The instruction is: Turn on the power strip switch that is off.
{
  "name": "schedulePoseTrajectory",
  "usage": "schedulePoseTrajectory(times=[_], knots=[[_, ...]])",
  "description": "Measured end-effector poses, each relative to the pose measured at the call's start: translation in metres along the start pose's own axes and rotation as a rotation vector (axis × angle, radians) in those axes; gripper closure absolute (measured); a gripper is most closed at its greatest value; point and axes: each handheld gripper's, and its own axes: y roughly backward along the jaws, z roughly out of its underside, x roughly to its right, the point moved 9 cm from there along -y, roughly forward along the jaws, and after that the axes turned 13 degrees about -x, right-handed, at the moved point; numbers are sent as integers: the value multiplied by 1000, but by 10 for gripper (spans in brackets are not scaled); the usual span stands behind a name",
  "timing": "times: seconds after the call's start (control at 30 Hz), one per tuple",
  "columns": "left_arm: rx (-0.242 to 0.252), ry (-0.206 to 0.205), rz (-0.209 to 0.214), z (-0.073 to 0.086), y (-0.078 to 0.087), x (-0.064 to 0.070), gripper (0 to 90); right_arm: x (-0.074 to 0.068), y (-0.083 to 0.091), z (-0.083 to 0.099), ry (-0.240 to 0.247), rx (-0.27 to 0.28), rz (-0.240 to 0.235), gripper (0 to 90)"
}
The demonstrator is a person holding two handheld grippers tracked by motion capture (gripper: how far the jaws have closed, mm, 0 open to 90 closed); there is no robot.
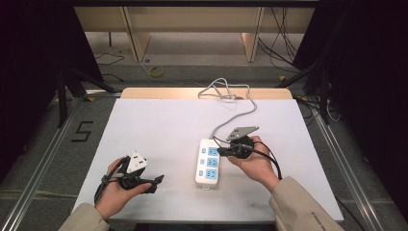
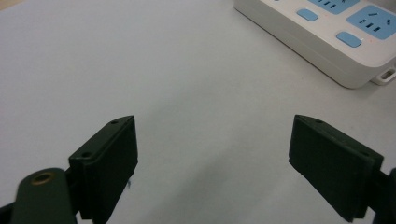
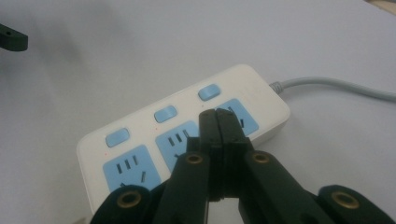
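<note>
A white power strip (image 1: 208, 162) with three blue sockets and three blue switches lies on the white table (image 1: 163, 130), its grey cord (image 1: 231, 113) running to the far edge. My right gripper (image 1: 222, 151) is shut with nothing in it, its tips just over the strip's right side. In the right gripper view the closed tips (image 3: 217, 115) hover over the far socket of the strip (image 3: 187, 135). My left gripper (image 1: 156, 182) is open near the front left, pointing toward the strip. Its fingers (image 2: 109, 158) stand wide apart over bare table, with the power strip (image 2: 327, 32) ahead at right.
The cord coils (image 1: 221, 90) at the table's far edge. Beyond the table are wooden furniture legs (image 1: 137, 38), floor cables (image 1: 156, 72) and black stands (image 1: 62, 91). A "5" mark (image 1: 82, 131) is on the floor at left.
</note>
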Motion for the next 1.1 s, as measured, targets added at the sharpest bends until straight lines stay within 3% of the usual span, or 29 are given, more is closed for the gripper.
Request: schedulePoseTrajectory(times=[1.1], knots=[[3,1,3,0,0,1,152,1,-17,-15,3,-20,-5,900]])
